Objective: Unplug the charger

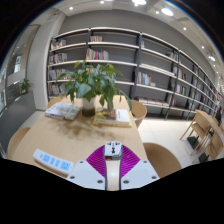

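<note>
My gripper is shut on a small white charger, which sits squeezed between the two magenta pads. The charger is held above the near edge of a wooden table. A white power strip lies flat on the table to the left of my fingers. The charger is apart from the strip, with bare table between them. I see no cable running from the charger.
A potted green plant stands mid-table beyond my fingers, with a stack of books to its left and papers to its right. A chair back stands close on the right. Bookshelves line the far wall.
</note>
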Tool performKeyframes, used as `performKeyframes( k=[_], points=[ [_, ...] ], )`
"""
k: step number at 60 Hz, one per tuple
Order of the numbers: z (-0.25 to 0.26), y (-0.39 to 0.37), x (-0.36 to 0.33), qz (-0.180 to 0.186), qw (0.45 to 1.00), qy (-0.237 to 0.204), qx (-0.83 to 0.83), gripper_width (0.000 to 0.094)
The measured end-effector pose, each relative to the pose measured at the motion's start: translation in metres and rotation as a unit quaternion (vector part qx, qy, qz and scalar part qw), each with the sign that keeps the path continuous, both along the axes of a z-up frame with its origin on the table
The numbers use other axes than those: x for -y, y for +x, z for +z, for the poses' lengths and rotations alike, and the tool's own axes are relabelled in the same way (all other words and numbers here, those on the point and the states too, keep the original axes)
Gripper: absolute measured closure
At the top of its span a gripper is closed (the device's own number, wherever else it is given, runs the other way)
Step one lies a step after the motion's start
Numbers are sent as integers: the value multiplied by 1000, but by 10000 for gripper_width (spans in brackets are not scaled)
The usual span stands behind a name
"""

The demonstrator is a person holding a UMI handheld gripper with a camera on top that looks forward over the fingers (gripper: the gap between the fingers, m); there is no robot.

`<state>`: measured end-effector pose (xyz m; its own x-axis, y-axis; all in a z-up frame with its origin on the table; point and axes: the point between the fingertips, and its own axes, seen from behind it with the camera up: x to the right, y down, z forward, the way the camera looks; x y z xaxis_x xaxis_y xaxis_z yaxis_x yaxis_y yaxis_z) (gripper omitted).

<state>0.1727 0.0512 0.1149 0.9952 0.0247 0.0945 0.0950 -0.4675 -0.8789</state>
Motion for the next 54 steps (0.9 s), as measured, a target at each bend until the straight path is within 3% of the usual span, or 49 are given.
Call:
performKeyframes(
  k=[3,6,14,24,29,35,46,54],
  points=[
    [-3,4,7,2,999,-38,-12,784],
    [-41,1,11,1,998,-55,-25,780],
    [-83,1,19,-7,996,-77,-47,766],
    [-100,15,34,-26,994,-106,-25,628],
    [-82,8,34,-12,996,-81,-28,426],
    [-36,0,36,-6,998,-50,-37,285],
    [60,-22,72,-4,1000,12,-27,176],
    [94,-48,130,8,999,23,-21,174]
  ],
)
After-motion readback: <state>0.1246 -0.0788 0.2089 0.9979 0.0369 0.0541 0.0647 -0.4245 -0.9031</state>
